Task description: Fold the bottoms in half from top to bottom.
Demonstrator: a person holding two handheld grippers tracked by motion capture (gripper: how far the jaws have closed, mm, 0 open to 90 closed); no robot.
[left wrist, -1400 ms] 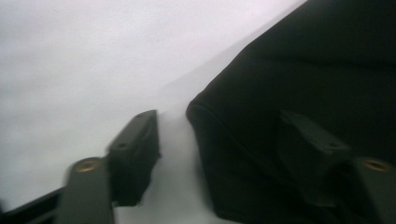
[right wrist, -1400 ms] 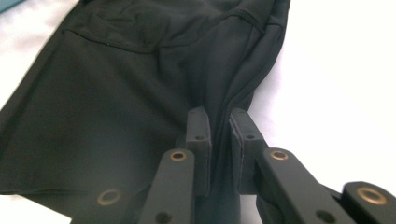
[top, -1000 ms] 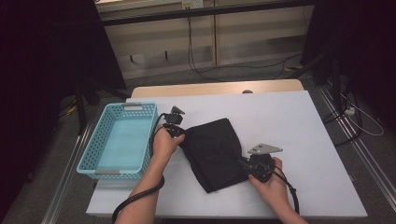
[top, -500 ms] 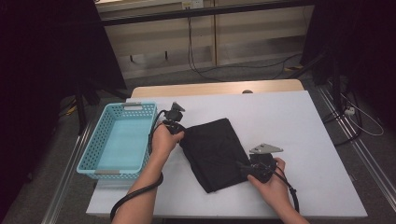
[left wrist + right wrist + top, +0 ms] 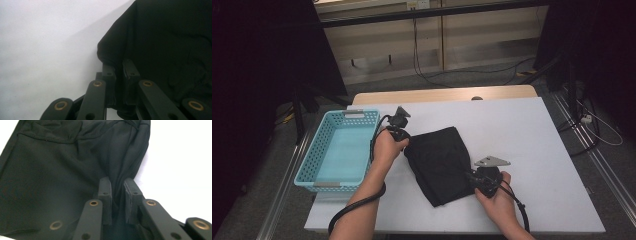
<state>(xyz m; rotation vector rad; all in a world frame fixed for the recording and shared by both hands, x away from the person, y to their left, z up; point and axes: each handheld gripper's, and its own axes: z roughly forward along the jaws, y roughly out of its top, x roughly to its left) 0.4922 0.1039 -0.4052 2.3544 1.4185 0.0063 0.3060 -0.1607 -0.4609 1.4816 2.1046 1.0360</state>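
- The white rectangular bench (image 5: 532, 150) carries a folded black fabric garment (image 5: 439, 162) near its middle, lying at a slant, with one corner toward the near edge.
- A light blue perforated plastic basket (image 5: 314, 167) sits at the bench's left edge, just beside the left hand; its inside is bare.
- Right of the garment the bench top lies open out to its right edge, and there is bare surface behind the garment up to the far edge.
- The near edge runs close below the garment's lowest corner, between the two forearms.
- The left gripper (image 5: 119, 71) is at the garment's upper-left edge; its jaws are closed tight on a fold of the black cloth, which bulges over the tips.
- The right gripper (image 5: 117, 188) is at the garment's lower-right edge; its jaws have just been opening and closing again, and now pinch a ridge of the cloth between the pads.
- Both grippers lie low on the bench, at opposite ends of the garment.
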